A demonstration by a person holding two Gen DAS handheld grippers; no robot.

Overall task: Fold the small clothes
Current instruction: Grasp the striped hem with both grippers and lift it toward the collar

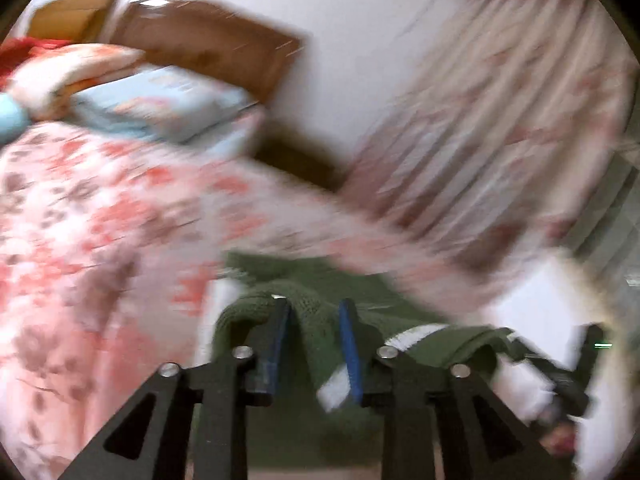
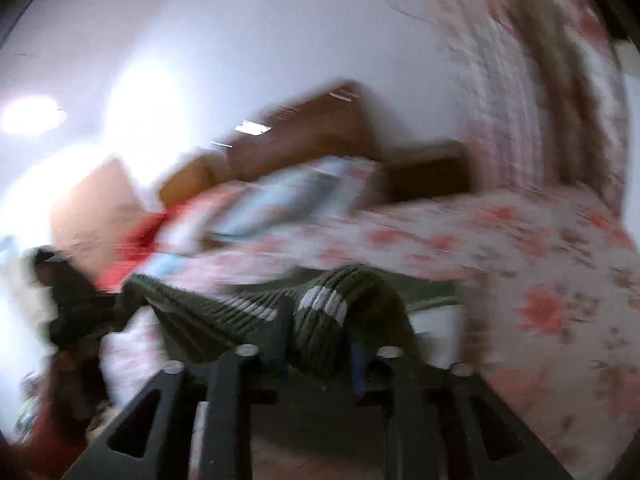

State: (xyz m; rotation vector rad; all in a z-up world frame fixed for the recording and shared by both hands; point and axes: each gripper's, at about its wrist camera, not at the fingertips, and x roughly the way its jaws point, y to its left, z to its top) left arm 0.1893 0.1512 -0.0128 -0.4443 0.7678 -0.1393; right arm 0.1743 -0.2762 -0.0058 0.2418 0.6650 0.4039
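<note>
- Left tongs [image 1: 314,322]: blue pads [image 1: 280,344] a little apart, a fold of the green knit sweater [image 1: 312,312] running between them. Blur hides whether the pads press on the knit; grip cannot be told.
- Right tongs [image 2: 320,334]: jaws set wide, a thick bunch of the same sweater [image 2: 320,320], the part with white stripes, draped between and over the fingers. It looks carried there, but pad contact is not clear.
- Each view shows the other tongs off to the side, with the sweater stretched between the two. Likely reason: a corner in each lets the cloth hang out flat instead of bunching.
- Sweater sits just above the bed [image 1: 100,200], near its edge, lower part sagging toward the floral cover [image 2: 540,280]. Not laid down.
- Both tongs point down and forward at the bed, which suits spreading or folding the piece over on it.
- Pillows [image 1: 160,104] and headboard [image 1: 208,44] lie well beyond, clear of the work.
- Heavy blur in both views; fine detail is unreliable.
- Judgement: fold is early, with no finished crease to be seen.
</note>
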